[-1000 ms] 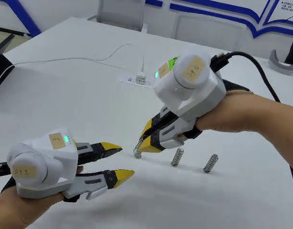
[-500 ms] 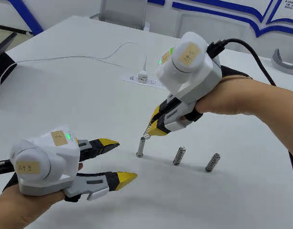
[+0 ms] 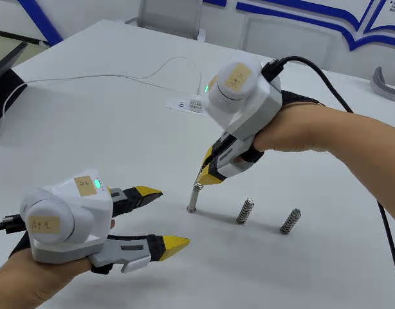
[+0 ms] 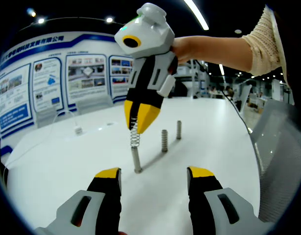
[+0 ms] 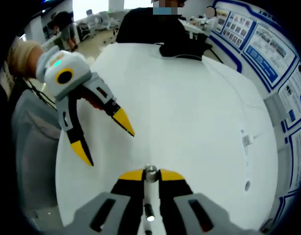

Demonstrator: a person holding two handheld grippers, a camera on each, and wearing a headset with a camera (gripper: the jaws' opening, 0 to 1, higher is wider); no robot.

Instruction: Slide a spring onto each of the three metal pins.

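**Spring raised to the left pin's tip**

Your right gripper (image 3: 207, 177) rose from table level, jaws clamped on the spring (image 4: 135, 133), whose lower end sat at the tip of the left pin (image 3: 193, 201). Your left gripper (image 3: 164, 217) waited nearer you, jaws spread and empty. Both the middle pin (image 3: 244, 211) and right pin (image 3: 291, 221) already wore springs. To seat this one, you needed to keep the coils in line with the pin, lower straight, and release only once it had slid well on.
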